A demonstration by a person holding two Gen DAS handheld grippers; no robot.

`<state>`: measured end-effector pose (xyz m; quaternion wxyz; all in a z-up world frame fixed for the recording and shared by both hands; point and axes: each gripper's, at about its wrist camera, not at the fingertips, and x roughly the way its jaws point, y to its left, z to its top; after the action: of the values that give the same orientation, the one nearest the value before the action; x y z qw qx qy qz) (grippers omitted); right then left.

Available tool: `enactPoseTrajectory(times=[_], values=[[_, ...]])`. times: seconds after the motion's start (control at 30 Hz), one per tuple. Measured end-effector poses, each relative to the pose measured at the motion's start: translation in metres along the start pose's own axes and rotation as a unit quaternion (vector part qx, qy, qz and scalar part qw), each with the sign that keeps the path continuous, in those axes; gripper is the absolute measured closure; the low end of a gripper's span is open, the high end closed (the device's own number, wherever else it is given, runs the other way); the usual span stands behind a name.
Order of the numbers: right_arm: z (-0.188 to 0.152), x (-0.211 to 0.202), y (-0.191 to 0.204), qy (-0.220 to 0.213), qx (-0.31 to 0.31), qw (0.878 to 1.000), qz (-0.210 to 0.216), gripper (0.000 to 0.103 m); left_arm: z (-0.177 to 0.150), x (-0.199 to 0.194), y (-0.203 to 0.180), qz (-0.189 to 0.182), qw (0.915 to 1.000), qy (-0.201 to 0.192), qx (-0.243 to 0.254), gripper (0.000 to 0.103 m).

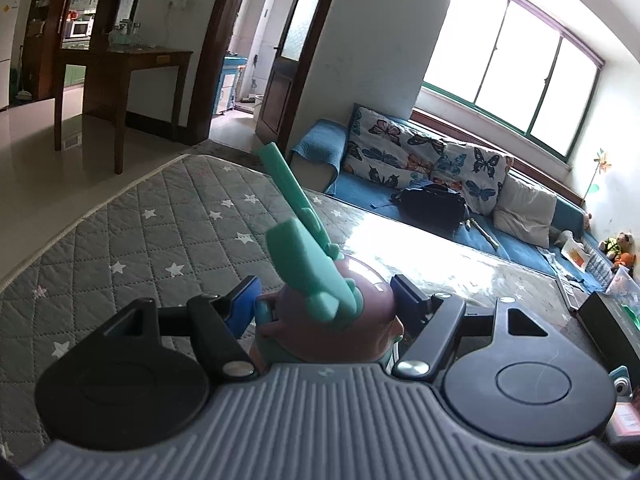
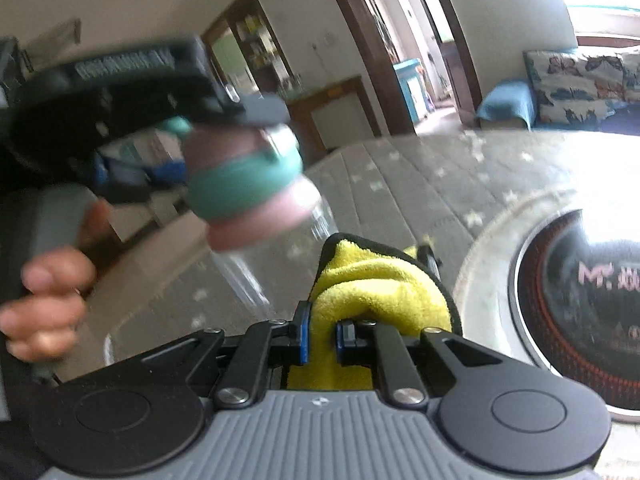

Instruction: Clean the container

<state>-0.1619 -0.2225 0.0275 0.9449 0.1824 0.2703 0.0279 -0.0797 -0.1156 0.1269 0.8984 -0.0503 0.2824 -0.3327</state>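
My left gripper [image 1: 326, 296] is shut on the container [image 1: 372, 320], its blue pads against the sides of the pink lid. A teal handle [image 1: 296, 216] sticks up and away from the lid. In the right wrist view the same container [image 2: 256, 272] is blurred, tilted above the table, with a clear body under a teal-and-pink top. The left gripper [image 2: 240, 132] clamps that top, and a hand [image 2: 44, 300] grips the tool's handle. My right gripper [image 2: 323, 334] is shut on a folded yellow cloth [image 2: 372, 284], which bulges forward just right of the clear body.
The table carries a grey quilted cover with white stars [image 1: 160, 220]. A round black appliance with a white rim [image 2: 580, 300] sits at the right. A dark box [image 1: 608, 332] lies at the table's right edge. A blue sofa [image 1: 520, 248] stands behind.
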Motion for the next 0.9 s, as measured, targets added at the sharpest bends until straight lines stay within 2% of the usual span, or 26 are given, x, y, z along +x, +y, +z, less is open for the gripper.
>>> enactPoseTrajectory(times=[0.17, 0.3, 0.4, 0.63, 0.9], values=[[-0.012, 0.015, 0.005, 0.043, -0.03, 0.998, -0.021, 0.09, -0.002, 0.0, -0.005, 0.0, 1.0, 0.0, 0.01, 0.032], [-0.014, 0.021, 0.008, 0.052, -0.039, 0.998, -0.027, 0.089, -0.003, -0.001, -0.006, 0.001, 0.9999, 0.0, 0.012, 0.032], [-0.018, 0.017, 0.008, 0.048, -0.039, 0.998, -0.027, 0.089, -0.004, -0.002, -0.006, 0.001, 0.9999, 0.0, 0.013, 0.032], [-0.011, -0.004, 0.028, 0.017, -0.085, 0.996, -0.024, 0.088, -0.003, -0.002, -0.01, 0.004, 0.9997, 0.001, 0.022, 0.032], [0.004, -0.031, 0.045, -0.02, -0.09, 0.996, -0.004, 0.083, -0.003, -0.004, -0.011, 0.005, 0.9997, 0.002, 0.023, 0.032]])
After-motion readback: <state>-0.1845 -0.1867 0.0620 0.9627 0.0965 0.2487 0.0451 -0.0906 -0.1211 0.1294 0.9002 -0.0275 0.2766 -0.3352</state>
